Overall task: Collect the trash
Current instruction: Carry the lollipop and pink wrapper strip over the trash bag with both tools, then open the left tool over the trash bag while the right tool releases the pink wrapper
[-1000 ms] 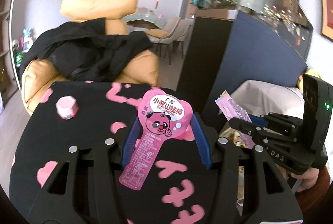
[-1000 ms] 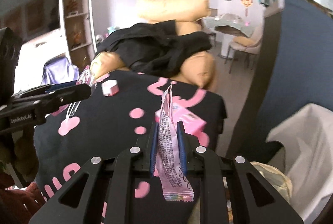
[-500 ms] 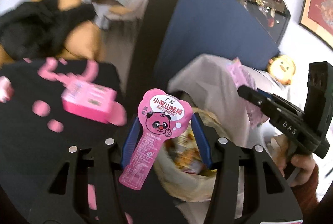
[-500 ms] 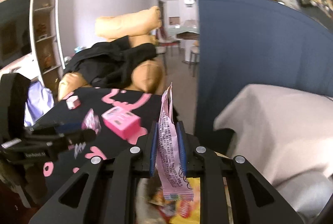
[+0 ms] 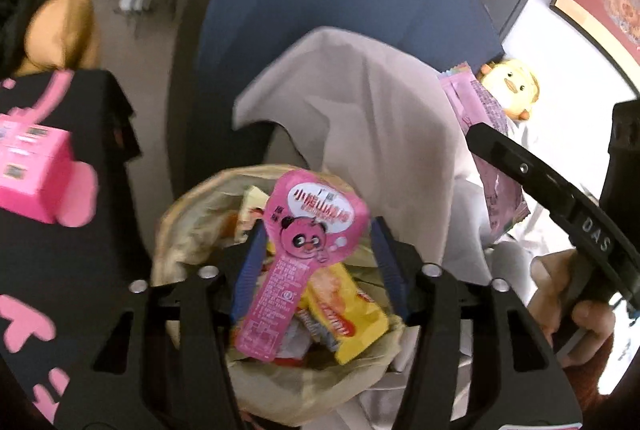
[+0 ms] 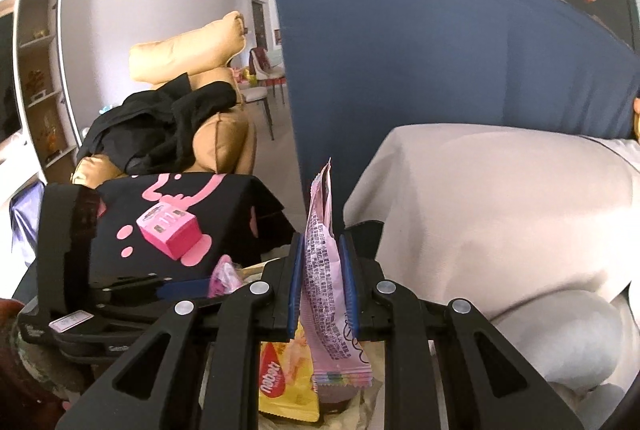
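Over the trash bag [image 5: 188, 230] we see the pink panda wrapper [image 5: 308, 242] tilted between the fingers of the left gripper [image 5: 320, 262]. Those jaws have just been opening, and the wrapper leans against the left pad with a clear gap at the right one, so it looks released rather than pinched. Below it the bag holds a yellow snack packet [image 5: 352, 318] and other wrappers. Just beside, the right gripper [image 6: 322, 282] is clenched on a pale pink sachet [image 6: 324, 270], which stands upright between its blue pads, above the same yellow packet. A hand [image 5: 576, 306] holds that gripper at the right edge of the left view. Left of the bag, a pink box [image 6: 168, 230] sits on the black cloth with pink marks [image 6: 224, 214]. Behind the bag hang a beige cloth [image 5: 372, 102] and a blue panel [image 6: 400, 70].
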### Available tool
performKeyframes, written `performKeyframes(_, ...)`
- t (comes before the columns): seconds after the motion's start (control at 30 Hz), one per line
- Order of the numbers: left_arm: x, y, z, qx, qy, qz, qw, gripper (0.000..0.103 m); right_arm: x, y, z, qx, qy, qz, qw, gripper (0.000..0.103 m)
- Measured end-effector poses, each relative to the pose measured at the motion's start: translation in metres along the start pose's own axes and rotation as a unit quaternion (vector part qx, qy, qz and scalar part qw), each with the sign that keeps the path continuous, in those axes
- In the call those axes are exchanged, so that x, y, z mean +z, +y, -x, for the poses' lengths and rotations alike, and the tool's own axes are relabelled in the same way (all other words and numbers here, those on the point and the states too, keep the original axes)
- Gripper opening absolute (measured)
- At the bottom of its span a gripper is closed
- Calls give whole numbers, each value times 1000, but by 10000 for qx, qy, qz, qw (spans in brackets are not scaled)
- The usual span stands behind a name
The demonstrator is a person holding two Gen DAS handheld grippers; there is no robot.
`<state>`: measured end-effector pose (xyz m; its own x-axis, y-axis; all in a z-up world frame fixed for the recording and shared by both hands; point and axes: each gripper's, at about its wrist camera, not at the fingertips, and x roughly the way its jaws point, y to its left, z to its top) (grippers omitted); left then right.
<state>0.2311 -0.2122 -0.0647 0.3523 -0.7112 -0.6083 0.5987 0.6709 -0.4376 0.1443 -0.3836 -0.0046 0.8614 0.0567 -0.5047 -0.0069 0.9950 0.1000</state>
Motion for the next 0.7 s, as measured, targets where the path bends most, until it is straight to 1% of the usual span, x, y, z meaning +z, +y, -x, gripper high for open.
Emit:
performKeyframes(0.03,1,2,-3,-14,73,58,10000,62,-1,-1,-1,-6,3,-31,10000,18)
performKeyframes(0.1,2,5,1,106,74,98,9999,64,-4,-5,-2,13,36,-91,10000,18)
performKeyframes(0.2,1,11,15,417,-53,40,9991,72,-11,-3,-9,70,143,-121,9998,18)
performKeyframes(0.3,-1,19,36,696,-251,68,9972,74,-17,0,-15,180,264,-155,9994,18)
performKeyframes(0.47,-13,34,73,1248,-525,139,9907,79,-33,19,-37,485,552,-166,9972,18)
performKeyframes(0.53,-21,39,88,1501,-600,94,9868,85,-40,30,-50,563,656,-66,9962,18)
performKeyframes(0.57,-26,42,97,1620,-623,68,9848,86,-43,34,-55,568,694,-23,9960,18)
performKeyframes(0.67,-37,49,115,1816,-693,50,9809,87,-59,43,-84,568,984,55,9935,18)
performKeyframes(0.7,-41,52,123,1898,-734,60,9791,89,-66,43,-95,498,1151,92,9921,18)
